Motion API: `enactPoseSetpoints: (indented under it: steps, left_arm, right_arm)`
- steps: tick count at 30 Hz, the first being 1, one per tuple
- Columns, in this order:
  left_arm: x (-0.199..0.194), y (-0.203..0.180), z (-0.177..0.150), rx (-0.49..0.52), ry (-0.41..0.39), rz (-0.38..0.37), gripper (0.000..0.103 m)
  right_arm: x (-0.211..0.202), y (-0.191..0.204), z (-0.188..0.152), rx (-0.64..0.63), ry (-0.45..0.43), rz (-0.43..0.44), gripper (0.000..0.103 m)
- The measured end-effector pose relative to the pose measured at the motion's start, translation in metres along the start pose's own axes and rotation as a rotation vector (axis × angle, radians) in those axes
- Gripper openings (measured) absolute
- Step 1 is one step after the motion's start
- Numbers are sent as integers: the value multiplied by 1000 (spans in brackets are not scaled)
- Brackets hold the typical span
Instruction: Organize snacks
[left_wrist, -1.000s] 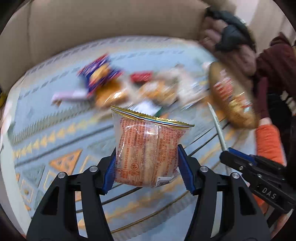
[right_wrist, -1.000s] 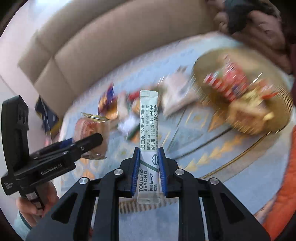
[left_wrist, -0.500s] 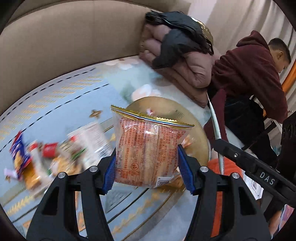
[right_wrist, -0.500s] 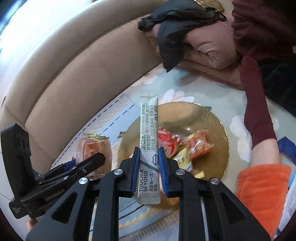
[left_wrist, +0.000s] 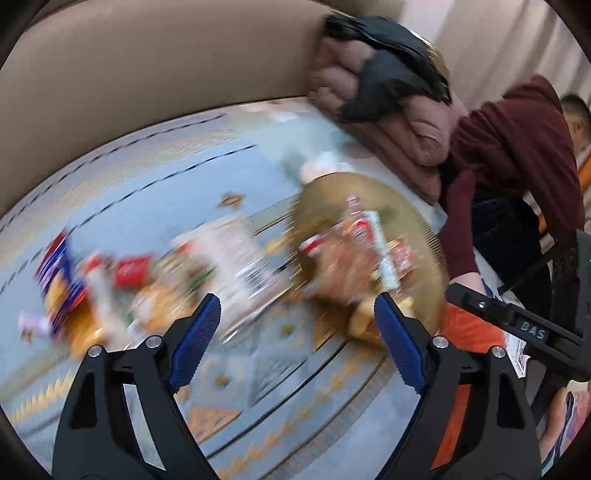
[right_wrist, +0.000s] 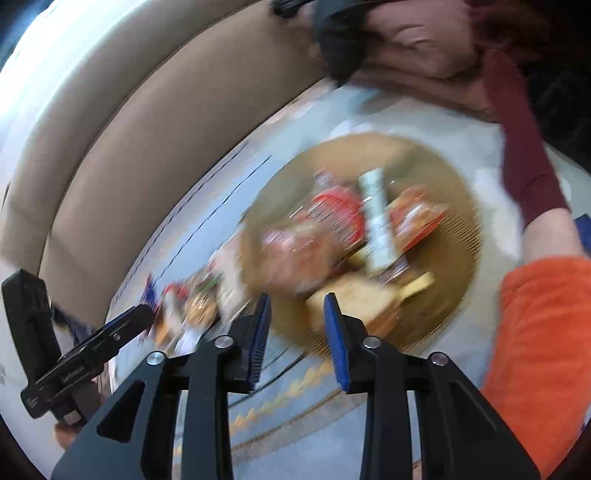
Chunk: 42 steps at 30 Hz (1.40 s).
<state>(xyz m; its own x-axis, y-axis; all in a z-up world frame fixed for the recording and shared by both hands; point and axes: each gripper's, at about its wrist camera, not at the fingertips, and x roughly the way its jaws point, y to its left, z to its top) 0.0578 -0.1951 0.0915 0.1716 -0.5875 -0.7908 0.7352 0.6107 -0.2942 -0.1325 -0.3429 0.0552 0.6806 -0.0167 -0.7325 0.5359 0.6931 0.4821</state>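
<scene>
Snack packets (left_wrist: 122, 291), light, crinkly and slippery by the look, lay loose on the patterned tabletop (left_wrist: 280, 384) beside the gold plate (right_wrist: 454, 206), best pinched across a sealed edge, left tongs (left_wrist: 295, 332) and right tongs (right_wrist: 297, 332) both released, empty.

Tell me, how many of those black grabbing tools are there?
2. The left tool hangs open over the patterned mat; the right tool is open near the gold plate. Neither holds anything.
</scene>
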Motion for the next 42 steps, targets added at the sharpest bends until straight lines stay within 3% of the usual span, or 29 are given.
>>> enactPoseSetpoints:
  steps: [1, 4, 7, 11, 14, 17, 20, 25, 42]
  left_arm:
    - [-7, 10, -8, -23, -1, 15, 86]
    - [-33, 45, -44, -89, 4, 80, 86]
    - [-54, 75, -82, -146, 13, 153, 86]
    - [-68, 112, -134, -245, 38, 225, 87]
    - [-67, 129, -161, -276, 40, 287, 87]
    - [-52, 138, -182, -286, 68, 363, 87]
    - [-45, 138, -179, -289, 68, 349, 87]
    - [-32, 135, -182, -243, 87, 429, 89]
    - [-11, 144, -189, -271, 163, 391, 89]
  right_arm:
    - [2, 14, -8, -28, 12, 10, 50]
    - [19, 64, -45, -154, 68, 30, 55]
    - [42, 96, -83, -237, 115, 19, 75]
    - [77, 122, -131, -382, 167, -32, 78]
    - [90, 125, -150, -432, 203, -52, 85]
    - [93, 123, -154, -472, 181, -107, 89]
    - [96, 122, -157, -522, 153, -176, 92]
    - [107, 113, -155, -471, 197, -161, 94]
    - [135, 119, -168, -509, 273, -191, 94]
